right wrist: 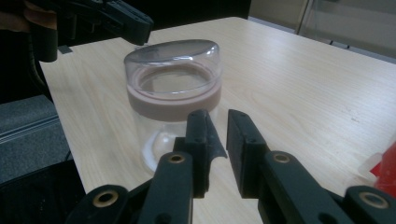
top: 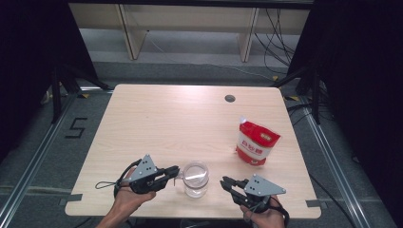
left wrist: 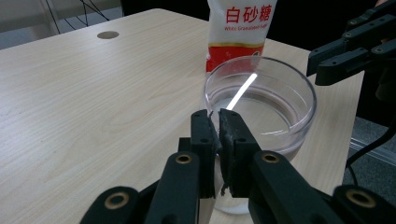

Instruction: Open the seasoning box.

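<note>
A clear glass mug (top: 195, 179) stands near the table's front edge, with some clear liquid in it. My left gripper (top: 177, 170) comes in from its left, shut on the mug's handle; in the left gripper view the jaws (left wrist: 217, 114) meet at the mug's (left wrist: 271, 100) near side. My right gripper (top: 223, 182) points at the mug from the right, a short way off. Its jaws (right wrist: 217, 116) stand slightly apart with nothing between them, the mug (right wrist: 173, 88) just beyond. A red and white sugar bag (top: 256, 142) stands upright to the right, behind the mug.
The light wooden table (top: 166, 123) has a round cable hole (top: 230, 98) at its far right. Bare tabletop lies left of and behind the mug. Dark curtains flank the table, and cables lie on the floor beyond it.
</note>
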`<state>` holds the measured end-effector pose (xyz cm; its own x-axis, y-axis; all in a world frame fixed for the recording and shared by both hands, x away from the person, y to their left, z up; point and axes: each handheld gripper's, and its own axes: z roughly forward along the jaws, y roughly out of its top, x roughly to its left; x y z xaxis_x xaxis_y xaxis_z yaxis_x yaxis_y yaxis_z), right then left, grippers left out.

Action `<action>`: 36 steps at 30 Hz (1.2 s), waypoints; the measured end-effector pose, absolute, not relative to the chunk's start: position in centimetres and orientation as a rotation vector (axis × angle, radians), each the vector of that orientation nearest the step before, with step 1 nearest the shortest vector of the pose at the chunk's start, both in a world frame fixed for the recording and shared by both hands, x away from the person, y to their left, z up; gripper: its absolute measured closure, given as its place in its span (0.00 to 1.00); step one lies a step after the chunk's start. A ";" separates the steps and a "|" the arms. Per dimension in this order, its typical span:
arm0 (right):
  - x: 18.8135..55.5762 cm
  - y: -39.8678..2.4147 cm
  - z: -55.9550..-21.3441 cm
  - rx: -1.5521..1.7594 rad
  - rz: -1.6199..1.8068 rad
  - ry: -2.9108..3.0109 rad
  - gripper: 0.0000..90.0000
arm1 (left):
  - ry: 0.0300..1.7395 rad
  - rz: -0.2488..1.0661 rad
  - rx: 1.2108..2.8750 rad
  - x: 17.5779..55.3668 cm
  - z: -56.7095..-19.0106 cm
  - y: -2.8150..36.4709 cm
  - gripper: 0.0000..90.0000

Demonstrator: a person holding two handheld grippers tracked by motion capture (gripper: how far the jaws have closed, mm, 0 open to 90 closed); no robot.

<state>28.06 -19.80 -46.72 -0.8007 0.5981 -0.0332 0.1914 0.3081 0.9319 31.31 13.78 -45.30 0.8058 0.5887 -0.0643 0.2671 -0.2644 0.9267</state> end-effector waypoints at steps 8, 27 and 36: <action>28.0 -19.1 -46.7 0.682 1.445 2.217 0.92 | 0.659 0.348 1.852 31.3 -45.4 13.9 0.93; 28.8 -17.6 -47.2 0.632 1.434 2.238 1.00 | 0.643 0.339 1.842 31.4 -45.5 14.0 0.93; 29.0 -17.1 -47.0 0.637 1.454 2.234 0.99 | 0.655 0.341 1.854 31.4 -45.6 14.2 0.93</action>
<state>28.96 -17.11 -46.99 -0.8170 0.5709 -0.0815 0.1567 0.3559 0.9213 31.35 14.17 -45.57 0.8067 0.5863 -0.0746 0.2746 -0.2601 0.9257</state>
